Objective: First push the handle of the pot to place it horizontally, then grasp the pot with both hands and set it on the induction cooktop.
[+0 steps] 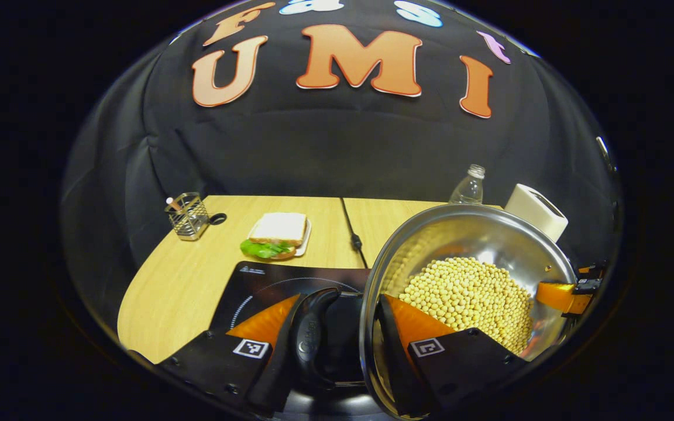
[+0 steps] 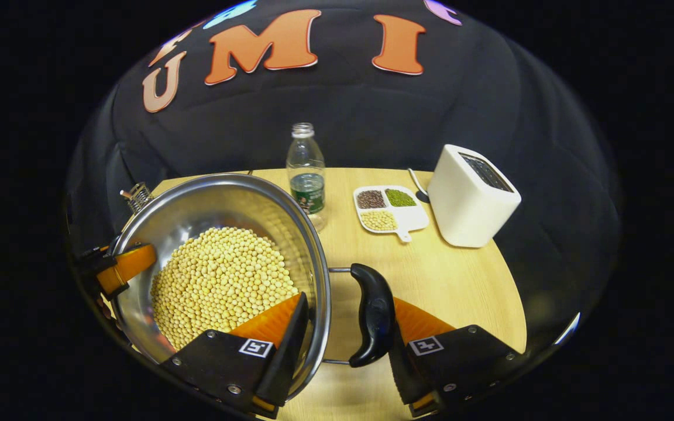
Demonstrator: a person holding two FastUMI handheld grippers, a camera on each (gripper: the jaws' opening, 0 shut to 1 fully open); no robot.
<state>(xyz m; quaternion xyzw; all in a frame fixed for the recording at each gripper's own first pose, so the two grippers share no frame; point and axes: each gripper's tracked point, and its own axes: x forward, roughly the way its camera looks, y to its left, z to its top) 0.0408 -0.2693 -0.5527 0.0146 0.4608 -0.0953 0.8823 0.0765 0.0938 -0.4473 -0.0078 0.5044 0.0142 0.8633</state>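
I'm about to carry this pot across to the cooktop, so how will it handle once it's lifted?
Probably heavy for its size: the pot holds a deep heap of beans. The beans are loose, so a tilt would likely shift them toward one wall or spill them. The polished steel looks slippery; each gripper spans the rim and a handle, which should steady it.

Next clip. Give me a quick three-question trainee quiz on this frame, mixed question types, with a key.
1. True or false: the pot is empty.
2. What lies on the table just left of the toaster in the right gripper view? A) a divided dish of beans B) a kettle C) a mug
3. Fill in: the right tool has one finger inside the pot and the other outside its black ____.

Key: 1 false, it holds yellow beans; 2 A; 3 handle.
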